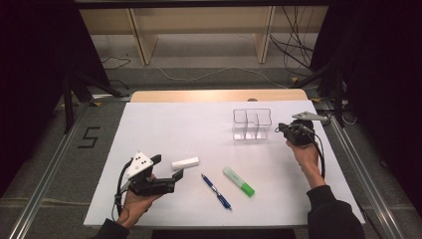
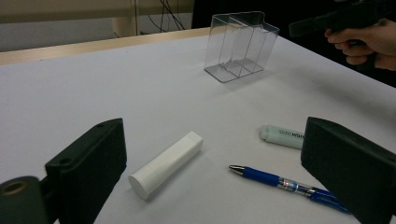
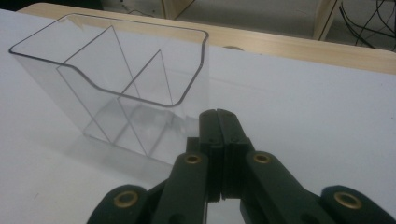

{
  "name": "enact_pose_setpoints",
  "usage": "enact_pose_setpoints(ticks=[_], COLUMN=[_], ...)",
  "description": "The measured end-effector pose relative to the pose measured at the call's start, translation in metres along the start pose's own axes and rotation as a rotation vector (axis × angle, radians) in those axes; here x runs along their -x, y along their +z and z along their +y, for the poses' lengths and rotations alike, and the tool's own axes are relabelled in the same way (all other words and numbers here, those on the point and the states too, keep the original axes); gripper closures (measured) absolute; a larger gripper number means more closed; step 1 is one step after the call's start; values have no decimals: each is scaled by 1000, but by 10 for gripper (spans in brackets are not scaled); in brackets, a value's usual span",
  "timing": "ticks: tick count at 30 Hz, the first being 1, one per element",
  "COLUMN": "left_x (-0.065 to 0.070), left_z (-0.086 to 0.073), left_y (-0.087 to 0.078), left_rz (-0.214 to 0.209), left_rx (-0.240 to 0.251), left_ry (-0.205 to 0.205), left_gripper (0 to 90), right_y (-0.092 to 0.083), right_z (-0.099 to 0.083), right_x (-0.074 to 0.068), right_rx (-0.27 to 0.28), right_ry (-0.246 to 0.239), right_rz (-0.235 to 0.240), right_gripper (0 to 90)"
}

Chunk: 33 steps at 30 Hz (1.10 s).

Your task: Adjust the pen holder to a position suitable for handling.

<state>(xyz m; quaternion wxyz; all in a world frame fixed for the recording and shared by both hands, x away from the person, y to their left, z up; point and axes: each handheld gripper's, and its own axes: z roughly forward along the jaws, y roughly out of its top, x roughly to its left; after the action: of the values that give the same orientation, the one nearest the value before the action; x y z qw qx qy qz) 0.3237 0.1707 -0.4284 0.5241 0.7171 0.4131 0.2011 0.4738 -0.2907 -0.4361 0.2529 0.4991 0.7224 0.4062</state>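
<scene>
Work surface: white table top (image 1: 164,124), with a strip of bare wood along its far edge.

Clear organiser (image 1: 252,124): transparent plastic box with inner dividers forming compartments, standing upright on the far right part of the table, nothing inside. In the right gripper view it sits just ahead and to the left of the jaw tips, apart from them.

Right gripper (image 1: 278,129): held in the person's right hand at the right side of the table, just beside the organiser's right wall. Jaws clenched together, pads meeting, nothing between them.

Left gripper (image 1: 166,167): held in the left hand at the near left. Jaws released and spread wide, nothing gripped.

White cylinder (image 1: 185,163): short capped stick lying flat at near centre-left, just beyond the left gripper's tips. In the left gripper view it lies ahead between the two spread jaws, untouched.

Blue pen (image 1: 216,191): lying flat, diagonal, to the right of the white cylinder, near the front edge.

Green highlighter (image 1: 238,181): pale body with green cap, lying diagonal just right of the blue pen, apart from it.
</scene>
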Motion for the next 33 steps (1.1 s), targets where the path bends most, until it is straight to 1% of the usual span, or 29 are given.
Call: enact_pose_setpoints(ticks=[3,4,7,8,12,17,19,20,21,25,28,30,33], left_x=[0,0,0,0,-1,-1,-1,-1,-1,-1,-1,-1,-1], left_z=[0,0,0,0,0,0,0,0,0,0,0,0,0], left_y=[0,0,0,0,-1,0,-1,-1,-1,-1,-1,-1,-1], left_rz=[0,0,1,2,4,5,7,7,6,7,6,8,6], left_rx=[-1,0,0,0,0,1,-2,-2,-2,-1,0,3,-2], left_ry=[1,-1,-1,-1,0,-7,-2,-2,-2,-3,-4,-5,-2], left_gripper=[63,63,63,63,63,63,63,63,63,63,63,63,63], right_y=[6,10,13,15,20,29,33,37,37,45,47,48,48], right_z=[2,3,3,4,5,9,11,12,12,14,16,16,16], right_x=[3,6,8,10,12,13,13,11,11,7,5,3,3], right_rx=[-2,-2,-5,-7,-21,-43,-49,-63,-63,-78,-80,-85,-88], right_ry=[3,12,22,17,39,27,26,17,17,11,6,-2,2], right_rz=[-6,-9,-10,-7,5,-1,9,9,9,34,39,30,32], right_gripper=[900,900,900,900,900,900,900,900,900,900,900,900,900])
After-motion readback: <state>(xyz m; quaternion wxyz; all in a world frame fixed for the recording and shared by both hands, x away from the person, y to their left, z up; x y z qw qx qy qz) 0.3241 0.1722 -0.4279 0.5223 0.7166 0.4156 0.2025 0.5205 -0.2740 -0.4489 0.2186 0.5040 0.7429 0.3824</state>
